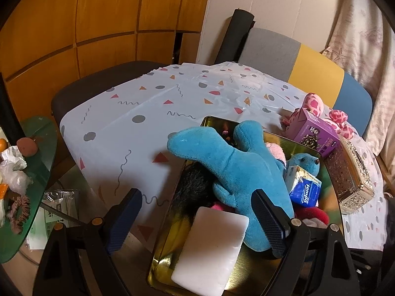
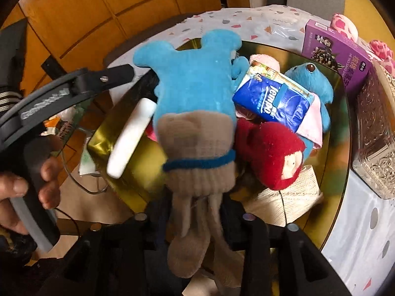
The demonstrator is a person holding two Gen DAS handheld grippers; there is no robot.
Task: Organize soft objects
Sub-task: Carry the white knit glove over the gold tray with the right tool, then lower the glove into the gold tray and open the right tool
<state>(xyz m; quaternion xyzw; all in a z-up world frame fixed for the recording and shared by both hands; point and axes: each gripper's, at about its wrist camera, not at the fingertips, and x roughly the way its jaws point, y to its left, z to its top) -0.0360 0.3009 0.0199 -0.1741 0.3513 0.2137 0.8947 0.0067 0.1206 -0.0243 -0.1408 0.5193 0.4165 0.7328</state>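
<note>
Right hand-held gripper [image 2: 195, 212] pinches a grey glove [image 2: 197, 162] (blurred) above the tin [image 2: 342, 128].

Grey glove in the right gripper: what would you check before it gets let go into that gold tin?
1. Grey glove held by right gripper: ok, looks clamped.
2. Glove above the gold tin: ok.
3. Free landing room: not ok; blue plush, red plush and tissue pack crowd it.
4. Left gripper out of the way: not ok; open, astride the white block.
5. Glove snagged below: cannot tell.
</note>
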